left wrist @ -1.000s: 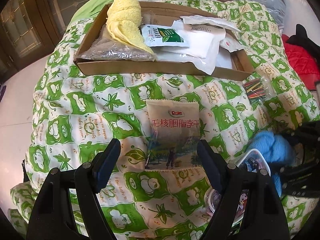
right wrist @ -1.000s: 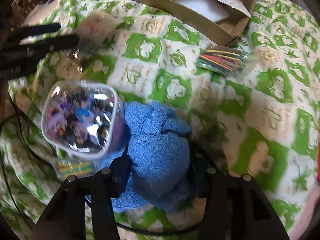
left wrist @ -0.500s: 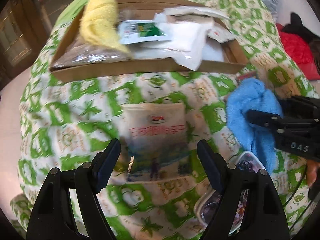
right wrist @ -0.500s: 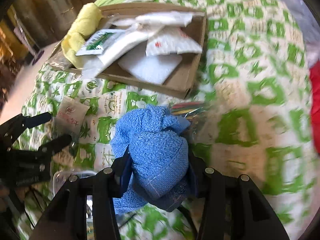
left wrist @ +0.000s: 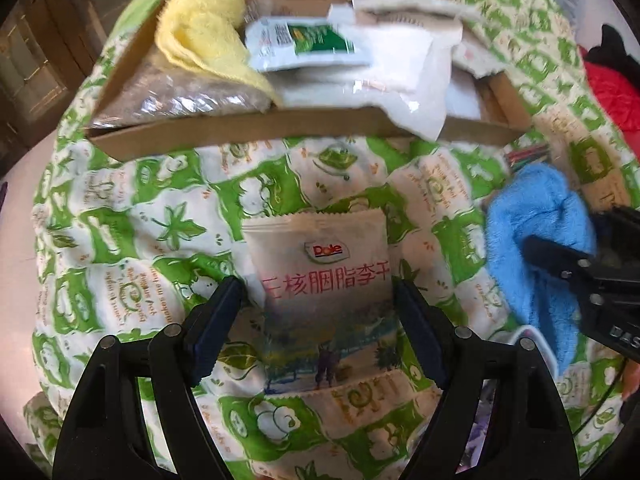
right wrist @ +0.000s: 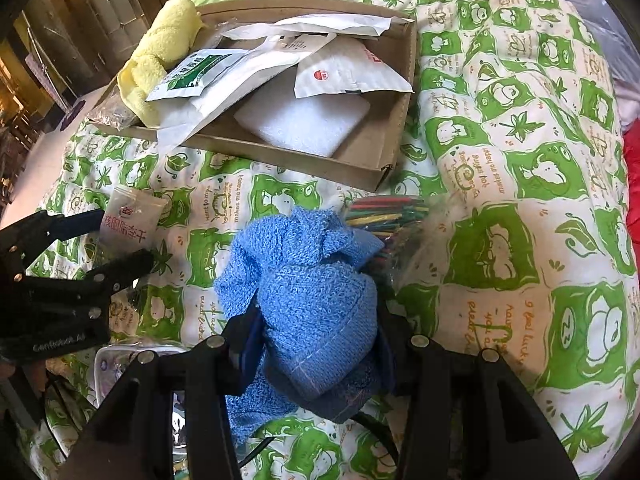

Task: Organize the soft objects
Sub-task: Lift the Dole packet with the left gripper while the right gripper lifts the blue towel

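Note:
A pale Dole snack packet [left wrist: 316,280] lies flat on the green-and-white quilt [left wrist: 120,240]. My left gripper [left wrist: 316,300] hangs open just above it, one finger on each side of the packet, pads not pressing. In the right wrist view the same packet [right wrist: 128,220] shows between the left gripper's fingers [right wrist: 120,264]. My right gripper [right wrist: 316,344] is shut on a bunched blue towel [right wrist: 316,300], held above the quilt. From the left wrist view the blue towel [left wrist: 532,220] and right gripper [left wrist: 580,272] sit to the right of the packet.
A shallow cardboard box [right wrist: 360,168] at the back holds a yellow towel [right wrist: 160,52], a green-and-white packet [right wrist: 192,76], white bags and a white foam pad [right wrist: 304,120]. A bag of coloured sticks [right wrist: 384,216] lies behind the blue towel. A clear plastic container [right wrist: 116,364] sits near the left gripper.
The left gripper sank closer to the snack packet, still open. The right gripper carried the blue towel up from beside the plastic container and swung round towards the cardboard box.

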Demonstrator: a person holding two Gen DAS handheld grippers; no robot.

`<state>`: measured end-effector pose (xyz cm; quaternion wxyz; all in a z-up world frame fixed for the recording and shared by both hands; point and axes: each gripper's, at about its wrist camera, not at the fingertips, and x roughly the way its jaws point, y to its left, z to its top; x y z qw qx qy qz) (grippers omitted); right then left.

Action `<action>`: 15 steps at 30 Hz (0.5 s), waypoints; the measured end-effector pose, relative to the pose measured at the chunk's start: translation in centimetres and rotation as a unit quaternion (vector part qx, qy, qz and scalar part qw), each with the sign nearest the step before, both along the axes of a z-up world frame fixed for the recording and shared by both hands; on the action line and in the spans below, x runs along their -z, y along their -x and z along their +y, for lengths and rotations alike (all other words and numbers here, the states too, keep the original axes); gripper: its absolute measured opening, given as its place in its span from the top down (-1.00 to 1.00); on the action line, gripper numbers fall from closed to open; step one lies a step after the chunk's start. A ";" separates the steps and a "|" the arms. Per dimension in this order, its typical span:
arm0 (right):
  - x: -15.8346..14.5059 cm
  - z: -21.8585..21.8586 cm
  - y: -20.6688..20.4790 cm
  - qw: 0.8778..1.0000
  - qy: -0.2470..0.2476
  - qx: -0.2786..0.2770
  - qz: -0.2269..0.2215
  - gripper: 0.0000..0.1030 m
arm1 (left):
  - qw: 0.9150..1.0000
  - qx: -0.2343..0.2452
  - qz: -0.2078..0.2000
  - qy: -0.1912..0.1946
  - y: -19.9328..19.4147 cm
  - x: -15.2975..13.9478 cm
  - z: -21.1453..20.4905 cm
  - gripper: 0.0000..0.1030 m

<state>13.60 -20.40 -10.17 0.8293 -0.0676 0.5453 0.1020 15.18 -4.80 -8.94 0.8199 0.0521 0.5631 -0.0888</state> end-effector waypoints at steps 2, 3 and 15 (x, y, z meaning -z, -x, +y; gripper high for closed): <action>0.1 0.1 0.1 1.000 0.001 -0.001 0.000 0.07 | 1.000 0.001 -0.001 -0.010 -0.2 0.3 -0.5 -0.57; 0.0 0.2 0.2 1.000 0.001 -0.001 0.000 0.07 | 1.000 -0.002 0.000 -0.011 -0.3 0.4 -0.6 -0.57; 0.2 0.2 0.1 1.000 0.001 -0.002 0.001 0.07 | 0.999 -0.027 -0.023 0.006 1.1 -0.4 0.8 -0.18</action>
